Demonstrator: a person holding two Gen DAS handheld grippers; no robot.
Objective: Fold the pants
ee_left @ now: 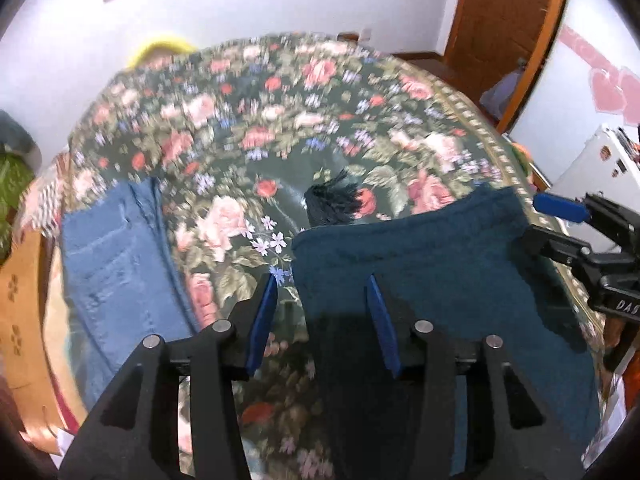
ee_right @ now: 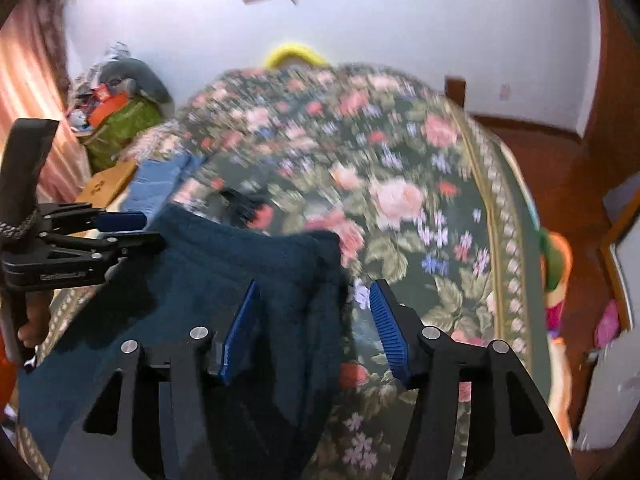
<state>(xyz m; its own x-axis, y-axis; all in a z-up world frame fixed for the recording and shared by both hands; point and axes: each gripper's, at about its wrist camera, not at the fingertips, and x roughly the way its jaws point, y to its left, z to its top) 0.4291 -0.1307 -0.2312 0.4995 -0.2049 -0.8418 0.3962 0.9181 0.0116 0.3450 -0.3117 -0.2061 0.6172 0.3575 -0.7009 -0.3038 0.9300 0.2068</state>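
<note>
Dark teal pants (ee_left: 432, 256) lie folded flat on the floral tablecloth (ee_left: 280, 120); they also show in the right wrist view (ee_right: 224, 280). My left gripper (ee_left: 322, 286) is open, its jaws straddling the pants' left edge just above the cloth. My right gripper (ee_right: 312, 292) is open over the pants' right edge. Each gripper shows at the other view's side: the right one (ee_left: 560, 220) and the left one (ee_right: 132, 228), both open and empty. A dark frayed scrap (ee_left: 336, 196) lies just beyond the pants.
Blue jeans (ee_left: 116, 256) lie folded at the table's left side, also seen in the right wrist view (ee_right: 160, 184). A cardboard box (ee_left: 20, 312) sits off the left edge. A wooden door (ee_left: 508, 20) and a white appliance (ee_left: 596, 168) stand to the right.
</note>
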